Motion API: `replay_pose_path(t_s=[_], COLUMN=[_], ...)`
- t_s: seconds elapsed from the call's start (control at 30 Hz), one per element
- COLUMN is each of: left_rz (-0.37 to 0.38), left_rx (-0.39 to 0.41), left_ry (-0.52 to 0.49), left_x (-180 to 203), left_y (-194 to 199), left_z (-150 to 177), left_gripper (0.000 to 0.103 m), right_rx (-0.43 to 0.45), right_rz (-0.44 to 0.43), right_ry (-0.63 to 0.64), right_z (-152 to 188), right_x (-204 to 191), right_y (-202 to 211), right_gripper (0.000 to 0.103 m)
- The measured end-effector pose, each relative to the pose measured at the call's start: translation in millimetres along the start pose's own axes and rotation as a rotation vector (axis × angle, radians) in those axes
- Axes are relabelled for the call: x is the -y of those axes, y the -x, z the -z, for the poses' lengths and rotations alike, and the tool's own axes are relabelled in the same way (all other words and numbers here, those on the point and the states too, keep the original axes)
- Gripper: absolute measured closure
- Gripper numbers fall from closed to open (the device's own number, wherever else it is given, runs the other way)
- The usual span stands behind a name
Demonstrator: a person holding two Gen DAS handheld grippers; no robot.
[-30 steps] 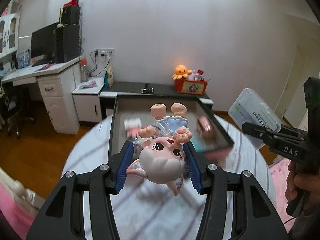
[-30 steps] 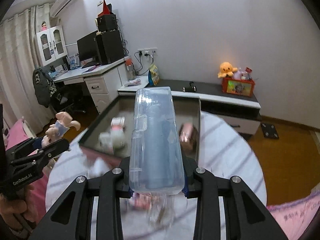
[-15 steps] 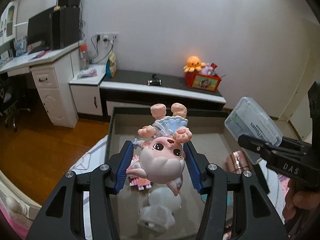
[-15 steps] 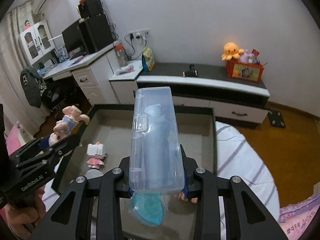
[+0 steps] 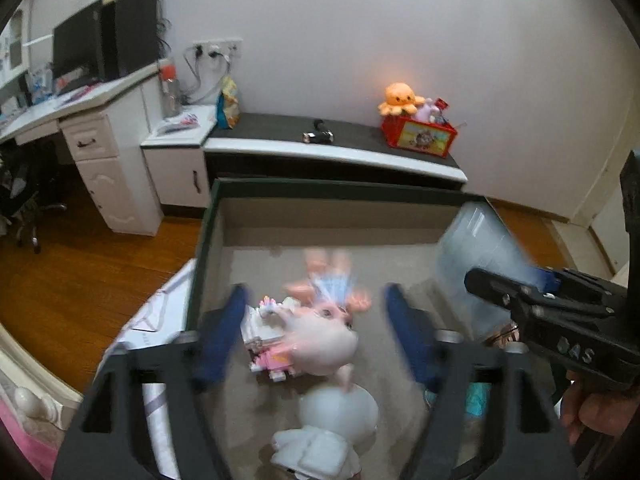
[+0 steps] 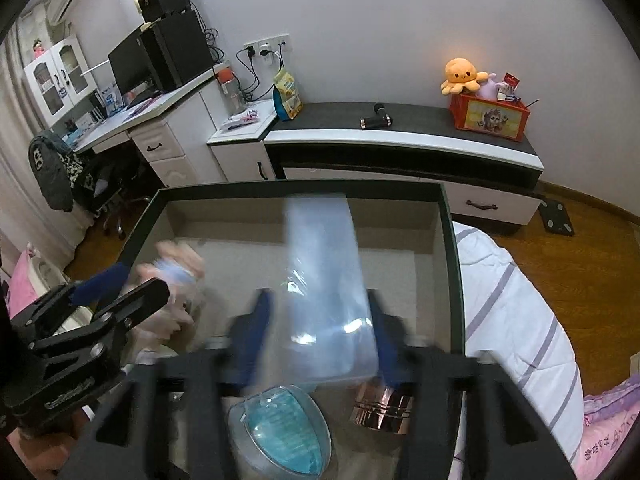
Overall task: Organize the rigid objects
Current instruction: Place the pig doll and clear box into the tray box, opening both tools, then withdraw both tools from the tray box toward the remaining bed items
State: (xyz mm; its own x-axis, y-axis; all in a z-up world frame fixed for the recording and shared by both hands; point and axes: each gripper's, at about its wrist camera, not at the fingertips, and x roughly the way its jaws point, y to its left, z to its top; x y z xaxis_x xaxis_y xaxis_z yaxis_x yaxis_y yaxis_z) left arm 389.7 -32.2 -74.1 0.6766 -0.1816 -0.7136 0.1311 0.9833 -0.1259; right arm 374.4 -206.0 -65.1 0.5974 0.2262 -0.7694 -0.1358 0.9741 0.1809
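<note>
Both grippers held their loads clenched a moment ago; now both pairs of jaws are opening and the loads are blurred, coming free over the box.

In the left wrist view the left gripper (image 5: 312,320) has its blue pads spread wide, well clear of the pink toy figure (image 5: 320,336), which a second ago was pinched between them. The figure is blurred between the jaws, with no pad pressing on it, over a pink-and-white block toy (image 5: 264,340) on the box floor. A white toy (image 5: 332,432) lies nearer the camera. The gripper points steeply down into the box, where a second ago it was over the striped bedding (image 6: 516,312).

In the right wrist view the right gripper (image 6: 320,336) has also let go: the clear plastic case (image 6: 324,288) is smeared between its blue pads, with a gap on each side, tilted up and away. Just under the gripper lie a round clear container with a teal insert (image 6: 280,428) and a copper-coloured cylinder (image 6: 384,400). A hand (image 5: 596,412) grips the right tool's handle at the edge of the left view.

The dark-rimmed box (image 6: 452,264) rests on the bed. Beyond it stand a low cabinet (image 6: 400,136) bearing an orange plush octopus (image 6: 462,74) and a red crate (image 6: 492,116), and a white desk (image 6: 152,120).
</note>
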Motion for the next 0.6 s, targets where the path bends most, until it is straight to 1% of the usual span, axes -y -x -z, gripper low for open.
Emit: replay_pose_path(t_s=[0.03,0.07,0.1,0.13,0.17,0.2,0.23,0.3,0.37,0.43,0.5,0.6], left_rz=[-0.006,-0.013,-0.017,-0.02,-0.024,-0.026,-0.029,-0.034,-0.023,-0.012,-0.007,0.007], left_rx=[0.02,0.036,0.049,0.058,0.069,0.077,0.088,0.117,0.148,0.171,0.2,0.224], left_ry=[0.001,0.002,0.003,0.004,0.006,0.006,0.005,0.006,0.012,0.012,0.003,-0.007], left_x=[0,-1,-2,-2,-3,-4,-5,-6,-7,-8,-5,-1], left_y=[6,12,18,25,32,38,46,66,88,108,131,158], left_z=[1,1,2,3,6,7,10,19,28,38,49,66], left_gripper=[0.009,0.004,0.002,0.001,0.001,0.001,0.001,0.0,0.0,0.0,0.0,0.0], right_rx=[0.009,0.024,0.027,0.028,0.031,0.034,0.043,0.076,0.099,0.126,0.146,0.177], right_rz=[0.0,-0.002,-0.002,0.003,0.011,0.024,0.026,0.012,0.0,-0.013,-0.007,-0.012], right_ry=[-0.005,-0.012,-0.017,-0.025,-0.034,-0.044,-0.052,-0.074,-0.087,-0.083,-0.072,-0.058], right_z=[0,2,2,3,5,7,10,17,24,34,46,66], right_x=[0,1,1,2,2,3,4,6,5,2,-4,-11], right_y=[3,8,10,13,17,22,26,41,54,70,87,110], right_gripper=[0.021,0.018,0.018,0.018,0.015,0.01,0.0,0.0,0.0,0.0,0.0,0.0])
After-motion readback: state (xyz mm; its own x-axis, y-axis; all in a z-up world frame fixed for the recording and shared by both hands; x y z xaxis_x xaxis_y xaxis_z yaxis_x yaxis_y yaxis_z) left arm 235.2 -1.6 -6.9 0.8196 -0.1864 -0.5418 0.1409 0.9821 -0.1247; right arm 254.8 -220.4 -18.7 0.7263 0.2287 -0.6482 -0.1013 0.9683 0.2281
